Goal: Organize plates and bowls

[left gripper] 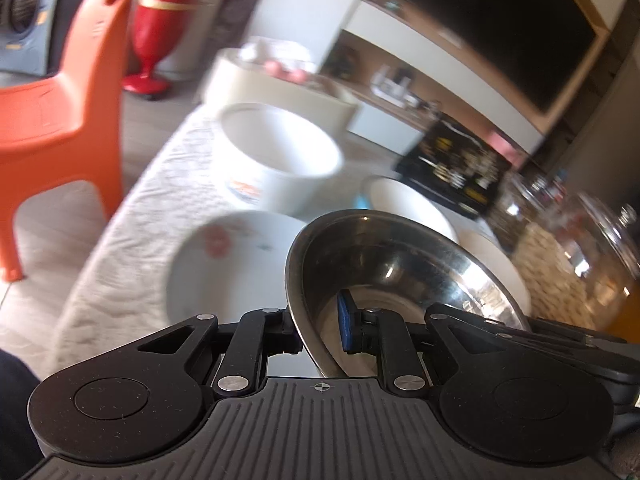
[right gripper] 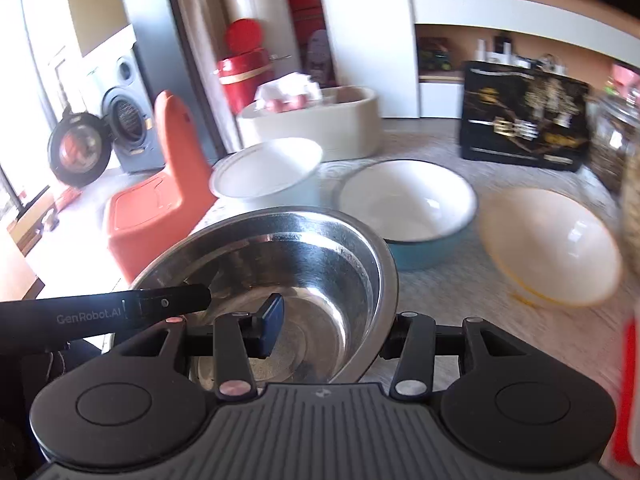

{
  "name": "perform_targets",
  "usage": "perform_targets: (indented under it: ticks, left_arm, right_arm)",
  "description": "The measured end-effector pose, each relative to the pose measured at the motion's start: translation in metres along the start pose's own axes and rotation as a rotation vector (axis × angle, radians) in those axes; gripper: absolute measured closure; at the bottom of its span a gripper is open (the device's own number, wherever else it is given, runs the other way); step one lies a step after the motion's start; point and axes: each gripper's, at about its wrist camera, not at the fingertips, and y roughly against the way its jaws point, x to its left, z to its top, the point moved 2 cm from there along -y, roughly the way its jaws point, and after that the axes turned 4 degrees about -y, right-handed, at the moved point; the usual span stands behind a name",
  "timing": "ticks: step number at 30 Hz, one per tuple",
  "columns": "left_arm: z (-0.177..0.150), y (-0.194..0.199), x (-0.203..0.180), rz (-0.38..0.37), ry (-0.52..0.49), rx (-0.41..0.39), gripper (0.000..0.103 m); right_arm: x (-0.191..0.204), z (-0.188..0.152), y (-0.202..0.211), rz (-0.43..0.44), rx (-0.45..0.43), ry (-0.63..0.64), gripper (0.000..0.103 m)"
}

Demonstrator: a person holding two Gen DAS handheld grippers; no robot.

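A steel bowl (left gripper: 400,272) is held tilted above the table by both grippers. My left gripper (left gripper: 320,330) is shut on its left rim, one pad inside, one outside. My right gripper (right gripper: 332,330) is shut on the bowl's (right gripper: 288,264) right rim; the left gripper's arm (right gripper: 100,314) shows at its far side. On the table lie a white plate with a red flower (left gripper: 224,264), a tall white bowl (left gripper: 276,156) (right gripper: 268,172), a blue-sided white bowl (right gripper: 408,204) (left gripper: 404,204) and a cream bowl with a yellow rim (right gripper: 548,244).
An orange plastic chair (left gripper: 60,100) (right gripper: 160,208) stands left of the table. A cream tub (right gripper: 320,124) and a black box (right gripper: 524,116) sit at the far end. Glass jars (left gripper: 592,248) stand at the right. A pale cloth (left gripper: 132,220) covers the table.
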Motion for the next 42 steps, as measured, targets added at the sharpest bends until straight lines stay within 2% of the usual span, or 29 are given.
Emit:
perform_targets:
  ticks: [7, 13, 18, 20, 24, 26, 30, 33, 35, 37, 39, 42]
  left_arm:
    - [-0.005, -0.008, 0.035, 0.101, 0.016, 0.013, 0.085]
    - [-0.005, -0.012, 0.052, 0.133, 0.025, 0.014, 0.084]
    - [-0.004, -0.007, 0.059, 0.151, 0.030, -0.012, 0.085]
    - [-0.004, -0.004, 0.061, 0.187, 0.014, -0.029, 0.081]
    - [-0.001, -0.002, 0.063, 0.193, 0.005, -0.044, 0.077]
    - [-0.001, -0.002, 0.062, 0.199, -0.009, -0.049, 0.071]
    - [0.001, -0.007, 0.059, 0.229, -0.044, -0.049, 0.067]
    - [0.001, -0.014, 0.060, 0.251, -0.050, -0.030, 0.060]
    - [0.001, -0.019, 0.063, 0.254, -0.034, -0.017, 0.056]
    - [0.002, -0.022, 0.065, 0.248, -0.018, -0.010, 0.055]
    - [0.002, -0.029, 0.069, 0.217, 0.021, 0.020, 0.060]
    - [-0.004, -0.043, 0.077, 0.154, 0.100, 0.071, 0.061]
  right_arm:
    - [0.030, 0.004, -0.050, 0.016, 0.080, 0.037, 0.058]
    - [0.036, -0.005, -0.074, 0.006, 0.139, 0.051, 0.058]
    - [0.037, -0.008, -0.083, -0.029, 0.145, 0.071, 0.058]
    - [0.037, -0.009, -0.084, -0.045, 0.140, 0.075, 0.058]
    - [0.034, -0.008, -0.079, -0.076, 0.110, 0.090, 0.057]
    - [0.032, -0.007, -0.075, -0.096, 0.082, 0.094, 0.056]
    - [0.027, -0.003, -0.065, -0.127, 0.015, 0.088, 0.049]
    - [0.021, -0.002, -0.062, -0.168, -0.019, 0.095, 0.048]
    - [0.016, -0.004, -0.064, -0.195, -0.022, 0.098, 0.047]
    - [0.009, -0.008, -0.069, -0.199, 0.002, 0.085, 0.045]
    - [0.003, -0.011, -0.075, -0.175, 0.032, 0.057, 0.043]
    - [-0.004, -0.014, -0.083, -0.140, 0.065, 0.010, 0.043]
